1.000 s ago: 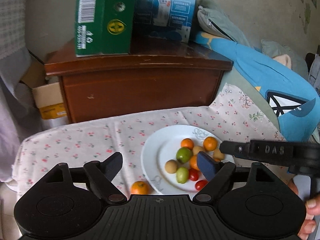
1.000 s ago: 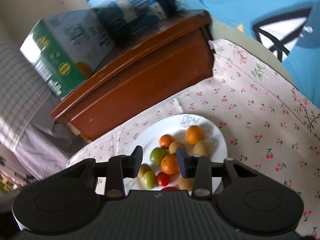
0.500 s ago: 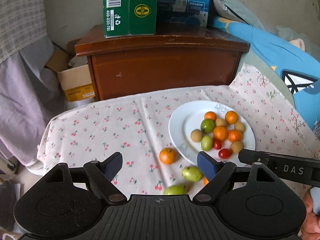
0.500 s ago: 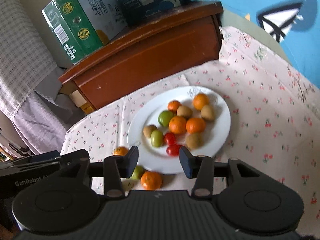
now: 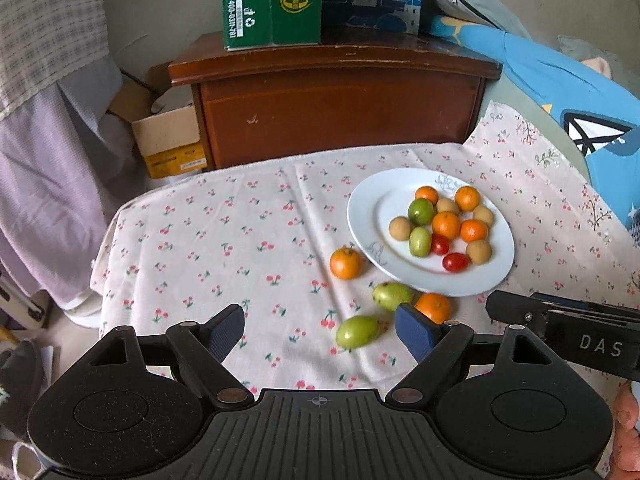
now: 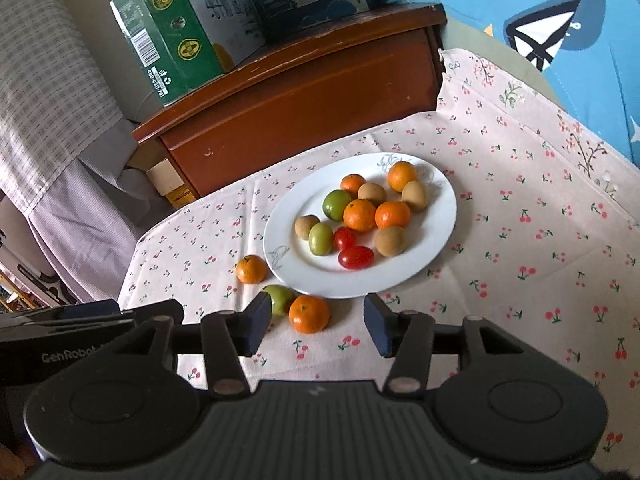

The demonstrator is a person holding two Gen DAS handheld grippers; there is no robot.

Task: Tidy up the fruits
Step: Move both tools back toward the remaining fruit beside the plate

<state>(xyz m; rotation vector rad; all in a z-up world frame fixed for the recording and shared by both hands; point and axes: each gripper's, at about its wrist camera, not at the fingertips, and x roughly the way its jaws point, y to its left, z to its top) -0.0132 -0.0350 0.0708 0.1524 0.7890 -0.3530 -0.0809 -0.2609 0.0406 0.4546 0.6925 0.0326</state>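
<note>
Beside the white plate (image 6: pixel 444 216), the wide-open, empty right hand-held gripper (image 6: pixel 316 326) could nudge the loose mandarin (image 6: pixel 309 313), which may roll away.

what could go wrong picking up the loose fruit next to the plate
The loose orange and green fruit touch each other right against the plate rim, so the open right gripper could knock one away while closing on the other. All the loose fruit is round and might roll on the wrinkled tablecloth. The plate's pile is crowded; cherry tomatoes near its edge could get bumped off.
</note>
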